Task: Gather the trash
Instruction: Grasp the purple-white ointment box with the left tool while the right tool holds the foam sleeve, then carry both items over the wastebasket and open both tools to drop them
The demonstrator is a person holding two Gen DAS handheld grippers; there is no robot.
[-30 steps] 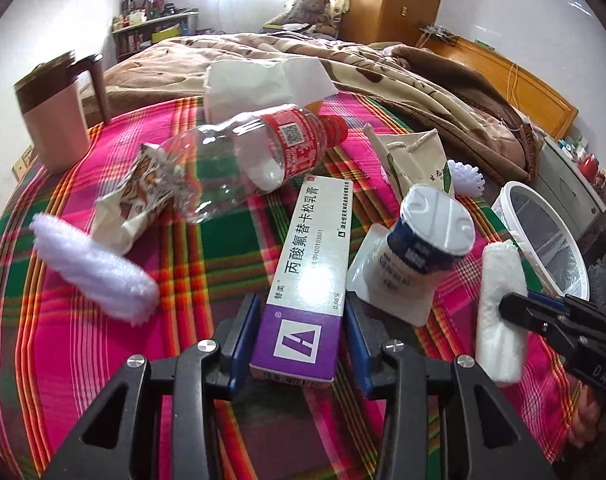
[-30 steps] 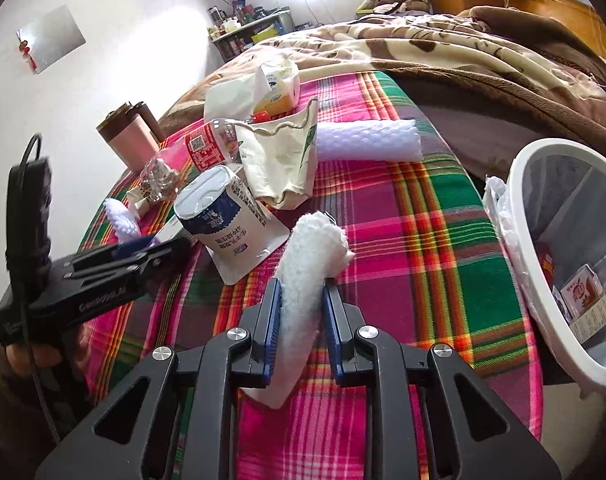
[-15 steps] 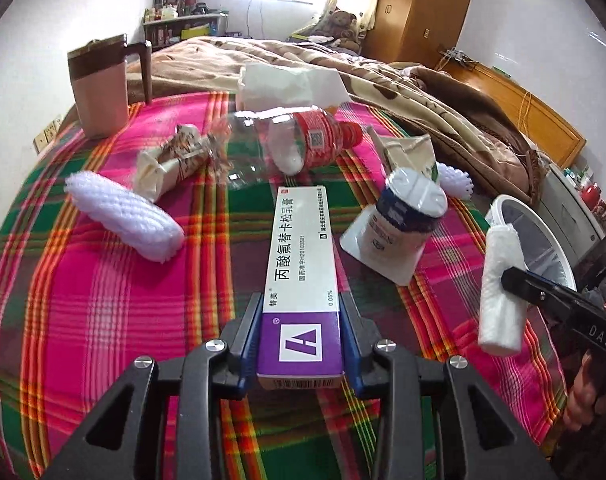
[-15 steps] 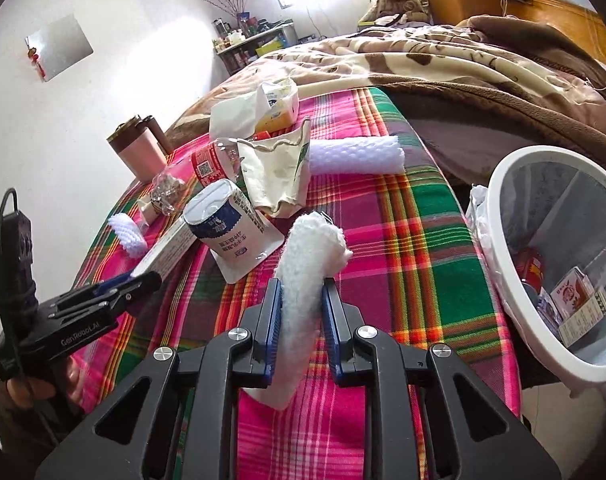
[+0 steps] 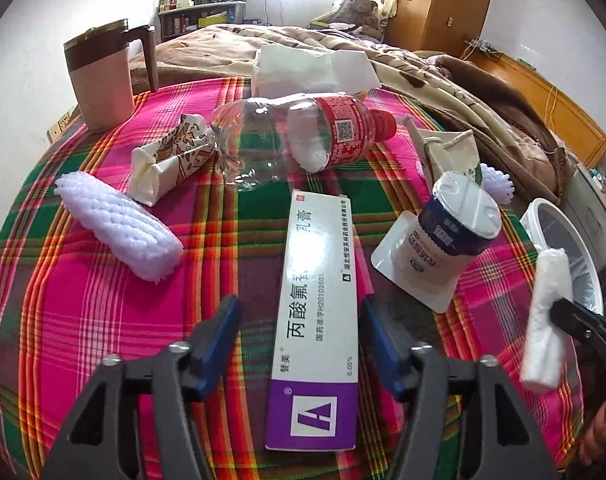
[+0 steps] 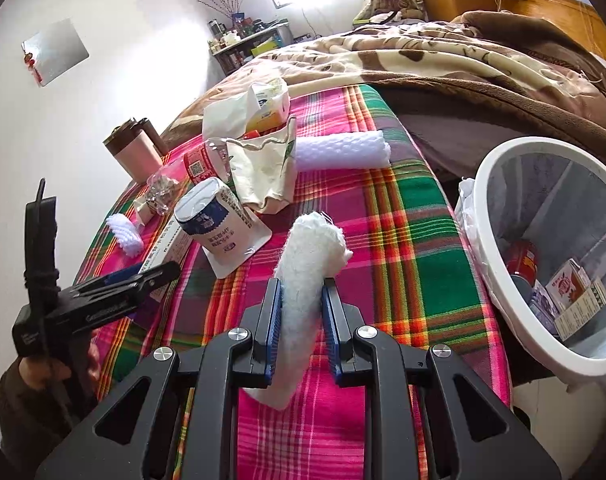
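Plaid-covered counter, left wrist view: my left gripper is spread wide around the ointment box, not clamping it. Plastic bottle, yogurt cup, snack wrapper and foam net sleeve are uncollected.

Right wrist view: my right gripper is clenched on a white foam sleeve, lifted near the waste bin, which holds a few cartons. I judge the task under halfway.

A pink mug with a brown lid stands on the plaid cloth (rumpled blanket behind).
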